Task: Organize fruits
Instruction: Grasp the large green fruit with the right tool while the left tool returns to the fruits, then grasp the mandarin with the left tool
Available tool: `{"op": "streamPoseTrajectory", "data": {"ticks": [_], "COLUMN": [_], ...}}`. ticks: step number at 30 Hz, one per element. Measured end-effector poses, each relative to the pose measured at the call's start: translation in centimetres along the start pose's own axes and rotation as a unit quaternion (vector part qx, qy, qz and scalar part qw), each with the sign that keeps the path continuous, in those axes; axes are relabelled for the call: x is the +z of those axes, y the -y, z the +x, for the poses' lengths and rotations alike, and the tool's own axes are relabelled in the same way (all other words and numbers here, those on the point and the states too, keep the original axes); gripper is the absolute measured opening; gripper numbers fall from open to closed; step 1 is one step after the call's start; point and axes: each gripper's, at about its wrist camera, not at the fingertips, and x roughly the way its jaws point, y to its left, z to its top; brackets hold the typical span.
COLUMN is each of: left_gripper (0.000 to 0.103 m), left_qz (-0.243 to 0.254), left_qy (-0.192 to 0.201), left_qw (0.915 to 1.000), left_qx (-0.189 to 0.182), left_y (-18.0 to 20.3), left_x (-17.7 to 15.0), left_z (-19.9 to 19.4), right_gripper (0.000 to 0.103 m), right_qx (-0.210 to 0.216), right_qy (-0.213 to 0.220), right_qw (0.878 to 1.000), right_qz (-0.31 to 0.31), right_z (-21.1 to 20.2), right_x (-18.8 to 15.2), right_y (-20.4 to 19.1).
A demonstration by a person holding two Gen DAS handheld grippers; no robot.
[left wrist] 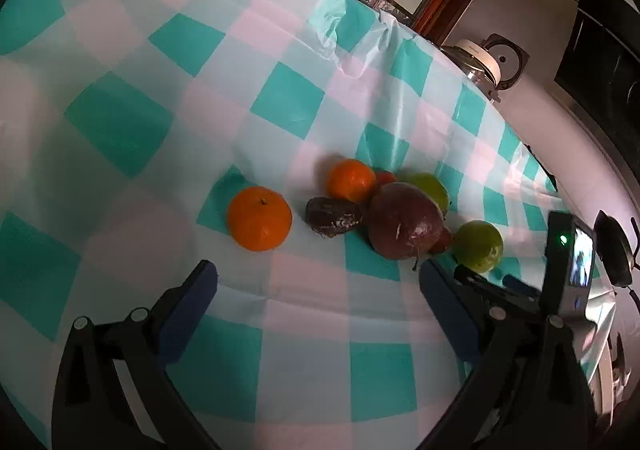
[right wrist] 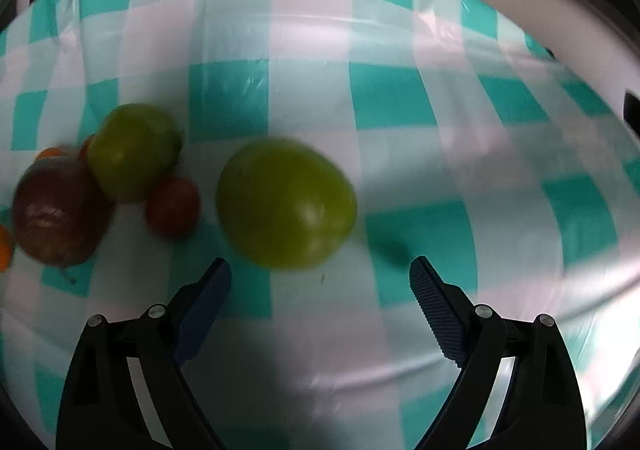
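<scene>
Teal-and-white checked cloth (left wrist: 288,102) covers the whole counter, kitchen stuff blurry behind it. Going left to right in the left wrist view: an orange (left wrist: 259,219) sits alone at centre, then a dark wrinkly fruit (left wrist: 333,216), a second orange (left wrist: 351,180) behind it, a big dark red fruit (left wrist: 406,226) touching a green one (left wrist: 430,188), and a lone green fruit (left wrist: 478,246) at right. Left gripper (left wrist: 318,278) jaws are spread wide, empty. Right gripper (right wrist: 320,276) jaws also released, with a green fruit (right wrist: 286,202) just ahead, untouched.
</scene>
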Motion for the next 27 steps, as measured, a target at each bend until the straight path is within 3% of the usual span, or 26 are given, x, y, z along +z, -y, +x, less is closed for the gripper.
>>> {"op": "streamPoseTrajectory", "data": {"ticks": [7,8,10,15,19,23,27], "left_gripper": [0.101,0.101,0.101,0.101,0.101,0.101,0.101], "left_qz": [-0.008,-0.012,-0.016,-0.016,-0.018,-0.018,-0.001], "left_qy": [-0.001,-0.001,-0.004,-0.008,-0.01,-0.013,-0.02], "left_qw": [1.0,0.9999,0.9998,0.9998,0.9997,0.9995,0.9992], "left_qx": [0.005,0.006,0.005,0.006,0.015,0.024,0.035], "left_y": [-0.1,-0.2,-0.3,-0.4,-0.8,-1.6,-2.2], "left_x": [-0.1,-0.2,-0.1,-0.1,0.1,0.5,1.4], "left_z": [0.2,0.2,0.3,0.4,0.5,0.5,1.0], "right_gripper": [0.086,0.083,0.065,0.064,0.064,0.065,0.065], "right_qx": [0.03,0.041,0.072,0.096,0.146,0.207,0.228], "right_qy": [0.01,0.009,0.006,0.004,0.016,0.033,0.056], "right_qw": [0.999,0.999,0.997,0.995,0.984,0.961,0.955], "right_qz": [-0.034,-0.031,-0.022,0.022,0.104,0.182,0.183], "right_z": [1.7,1.9,2.0,0.8,-1.6,-3.6,-4.9], "right_x": [2.1,2.2,2.2,0.5,-2.2,-4.6,-6.1], "right_y": [-0.3,-0.1,0.4,1.7,3.0,3.6,3.2]}}
